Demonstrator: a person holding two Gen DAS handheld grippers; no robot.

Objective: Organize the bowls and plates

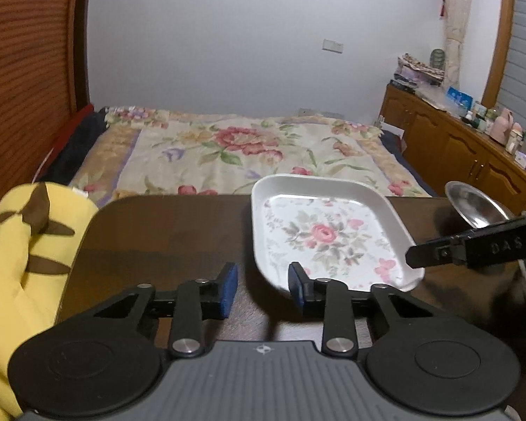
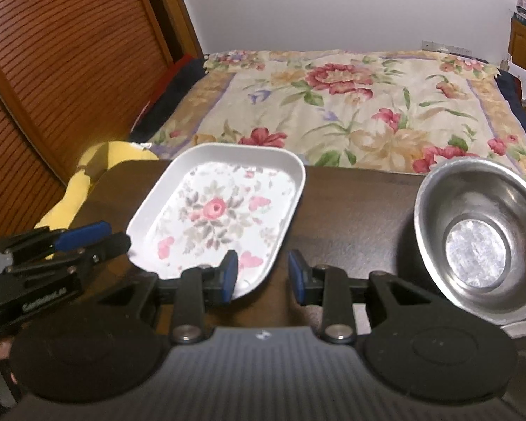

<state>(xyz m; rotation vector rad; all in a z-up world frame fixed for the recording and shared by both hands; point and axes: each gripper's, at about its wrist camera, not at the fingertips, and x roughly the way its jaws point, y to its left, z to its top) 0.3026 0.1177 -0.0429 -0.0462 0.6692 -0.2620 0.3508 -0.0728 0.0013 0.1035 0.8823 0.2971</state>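
A white rectangular plate [image 1: 326,235] [image 2: 217,210] with a pink flower print lies on the dark brown table [image 1: 157,231] [image 2: 350,210]. To its right stands an empty steel bowl [image 1: 473,207] [image 2: 477,231]. My left gripper [image 1: 263,289] [image 2: 105,240] is open at the plate's near left corner; the rim reaches just into the gap by the right pad, which does not press on it. My right gripper [image 2: 263,277] [image 1: 415,259] is open at the plate's near right corner. Its left finger [image 2: 229,277] overlaps the rim, and nothing is clamped.
A yellow plush with brown stripes [image 1: 28,245] [image 2: 87,175] hangs over the table's left end. Beyond the far edge is a bed with a floral cover [image 1: 245,147] [image 2: 350,105]. A wooden cabinet [image 1: 456,147] lines the right wall. A round metal rim [image 2: 522,329] shows under the bowl.
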